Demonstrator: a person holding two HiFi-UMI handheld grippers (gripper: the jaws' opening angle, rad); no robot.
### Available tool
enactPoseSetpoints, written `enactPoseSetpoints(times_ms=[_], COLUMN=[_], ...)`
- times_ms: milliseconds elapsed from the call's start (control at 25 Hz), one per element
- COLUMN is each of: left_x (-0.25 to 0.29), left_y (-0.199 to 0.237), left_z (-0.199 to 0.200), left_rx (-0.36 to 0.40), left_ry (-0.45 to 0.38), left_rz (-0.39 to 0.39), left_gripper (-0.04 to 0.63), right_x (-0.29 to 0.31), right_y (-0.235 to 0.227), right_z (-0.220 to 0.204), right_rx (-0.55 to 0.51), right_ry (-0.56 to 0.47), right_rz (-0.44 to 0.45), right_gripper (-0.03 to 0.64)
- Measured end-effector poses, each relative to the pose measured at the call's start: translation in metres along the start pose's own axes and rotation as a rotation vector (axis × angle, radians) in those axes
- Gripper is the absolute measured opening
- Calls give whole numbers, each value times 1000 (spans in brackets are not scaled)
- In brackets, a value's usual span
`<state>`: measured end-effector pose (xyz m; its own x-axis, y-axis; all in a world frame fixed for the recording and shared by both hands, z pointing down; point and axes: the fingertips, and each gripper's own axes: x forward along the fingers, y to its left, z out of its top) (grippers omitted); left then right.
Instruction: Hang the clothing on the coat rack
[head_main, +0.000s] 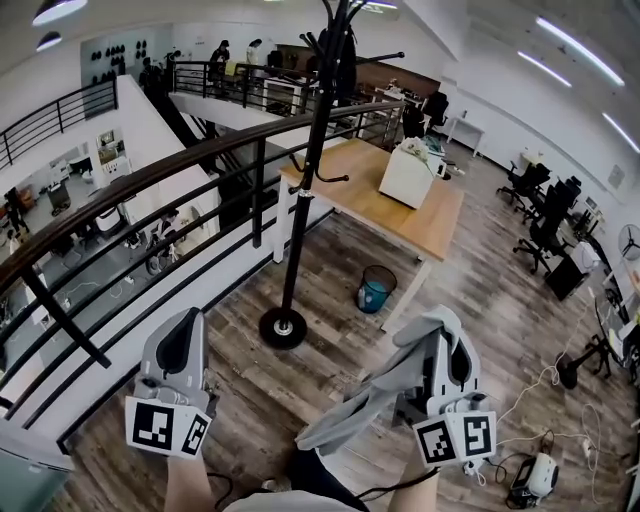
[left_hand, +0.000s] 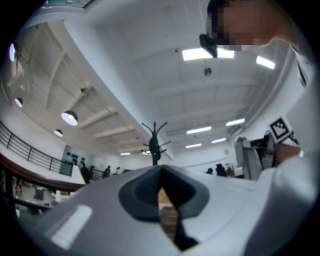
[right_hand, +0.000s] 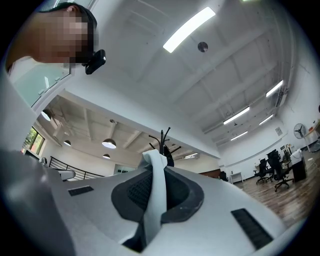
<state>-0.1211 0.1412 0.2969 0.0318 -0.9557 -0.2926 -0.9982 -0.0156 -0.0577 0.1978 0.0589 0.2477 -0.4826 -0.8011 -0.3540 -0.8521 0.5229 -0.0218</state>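
Our right gripper (head_main: 440, 335) is clamped on the limp pale-grey fabric garment (head_main: 370, 395) at lower right, while our left gripper (head_main: 183, 335) is closed on nothing. The tall black metal coat rack (head_main: 303, 190) stands upright, up and left of the garment, with its hooks high at top centre.

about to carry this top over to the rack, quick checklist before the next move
1. Grey garment clamped in right gripper: ok, jaws shut on a fold.
2. Left gripper free to help: ok, jaws together, nothing between them.
3. Coat rack upright: ok.
4. Free hook: ok, the lower hook is bare.
5. Garment at hook height and within reach: not ok, the rack stands apart, ahead.
6. Way to the rack's base: ok, the teal bin stands off to the side.
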Motion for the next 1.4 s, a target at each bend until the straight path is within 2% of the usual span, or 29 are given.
enactPoseSetpoints(times_ms=[760, 1120, 1400], left_x=[159, 218, 237], left_y=[6, -2, -7], left_z=[-21, -34, -49], left_rx=[43, 49, 61], left_ry=[-17, -44, -29], left_rz=[32, 73, 100], left_gripper=[6, 7, 6], right_x=[152, 205, 231], right_y=[-73, -105, -121], right_z=[-25, -43, -54], right_rx=[19, 30, 42], right_ry=[-35, -42, -47], right_rz=[75, 138, 174], right_gripper=[6, 6, 6])
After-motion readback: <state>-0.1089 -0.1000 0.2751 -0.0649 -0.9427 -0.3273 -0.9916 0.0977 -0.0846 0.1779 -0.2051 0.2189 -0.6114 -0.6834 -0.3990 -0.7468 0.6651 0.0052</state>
